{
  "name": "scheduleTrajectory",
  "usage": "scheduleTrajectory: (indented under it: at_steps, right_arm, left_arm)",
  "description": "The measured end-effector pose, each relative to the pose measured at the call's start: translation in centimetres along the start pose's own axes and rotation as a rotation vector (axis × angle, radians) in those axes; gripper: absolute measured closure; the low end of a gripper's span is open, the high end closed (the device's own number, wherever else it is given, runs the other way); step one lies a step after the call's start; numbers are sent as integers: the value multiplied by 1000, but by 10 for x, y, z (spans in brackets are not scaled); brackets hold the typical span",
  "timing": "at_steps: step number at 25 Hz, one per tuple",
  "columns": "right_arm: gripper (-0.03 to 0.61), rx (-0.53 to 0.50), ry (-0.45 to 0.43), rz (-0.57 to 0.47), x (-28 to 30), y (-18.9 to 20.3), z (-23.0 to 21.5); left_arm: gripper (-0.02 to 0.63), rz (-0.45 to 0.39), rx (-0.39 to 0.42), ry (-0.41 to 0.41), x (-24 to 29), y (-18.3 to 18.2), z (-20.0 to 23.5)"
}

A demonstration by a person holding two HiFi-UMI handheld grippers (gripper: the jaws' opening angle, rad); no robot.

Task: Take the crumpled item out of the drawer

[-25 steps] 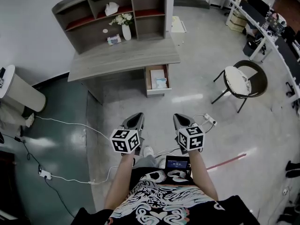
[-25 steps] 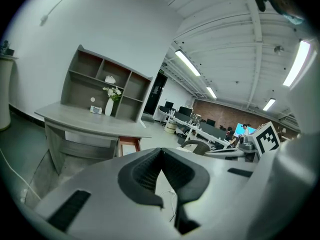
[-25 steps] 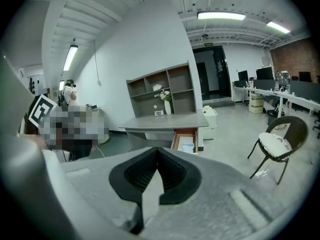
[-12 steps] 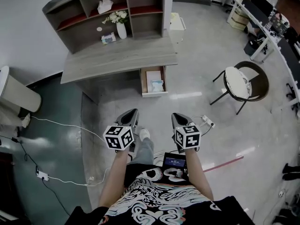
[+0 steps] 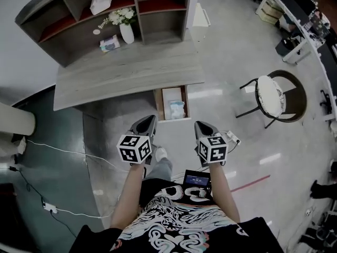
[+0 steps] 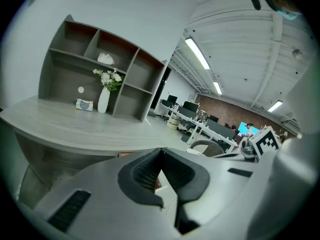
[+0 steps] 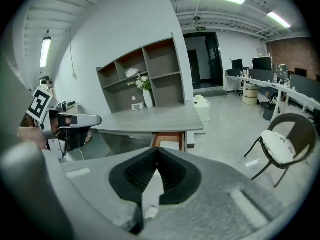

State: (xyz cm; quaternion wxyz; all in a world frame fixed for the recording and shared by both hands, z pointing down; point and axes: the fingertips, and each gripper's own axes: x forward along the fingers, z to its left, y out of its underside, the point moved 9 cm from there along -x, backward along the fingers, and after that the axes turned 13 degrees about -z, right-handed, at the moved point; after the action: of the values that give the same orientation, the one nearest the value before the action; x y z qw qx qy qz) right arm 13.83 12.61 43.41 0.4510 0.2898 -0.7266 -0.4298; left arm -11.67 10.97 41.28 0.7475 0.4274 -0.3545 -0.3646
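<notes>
A grey desk (image 5: 126, 73) has one drawer (image 5: 172, 103) pulled open under its right end. Inside lie a white sheet and a pale blue crumpled item (image 5: 177, 109). My left gripper (image 5: 146, 124) and right gripper (image 5: 203, 128) are held side by side above the floor, short of the drawer's front and touching nothing. Both are shut and hold nothing. In the left gripper view the left gripper (image 6: 160, 153) has its jaws pressed together. The right gripper (image 7: 157, 153) is likewise closed, with the open drawer (image 7: 170, 140) straight beyond it.
A hutch of shelves (image 5: 105, 9) stands on the desk, with a vase of flowers (image 5: 125, 29) and a tissue box (image 5: 109, 42). A round chair (image 5: 276, 94) stands to the right. Cables and a power strip (image 5: 231, 137) lie on the floor, and a white bin (image 5: 16, 120) at the left.
The person has walked toward the desk, so the desk and open drawer are nearer to both grippers. Both grippers stay shut and side by side.
</notes>
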Motion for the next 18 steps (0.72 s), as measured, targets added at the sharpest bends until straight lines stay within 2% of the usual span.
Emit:
scheduleTrajectory:
  at_steps: [3,10,18]
  right_arm:
    - [574,-8,7,29,35,-11,-5]
    - [574,56,64,66,101,-22,-22]
    - [574,29,95,64,109,-34,-29]
  left_arm:
    - [614,38,-9,1,33,-6,28]
    - [614,93,-53,26,87,-13,70]
    - [614,104,-69,52,116,-16,83]
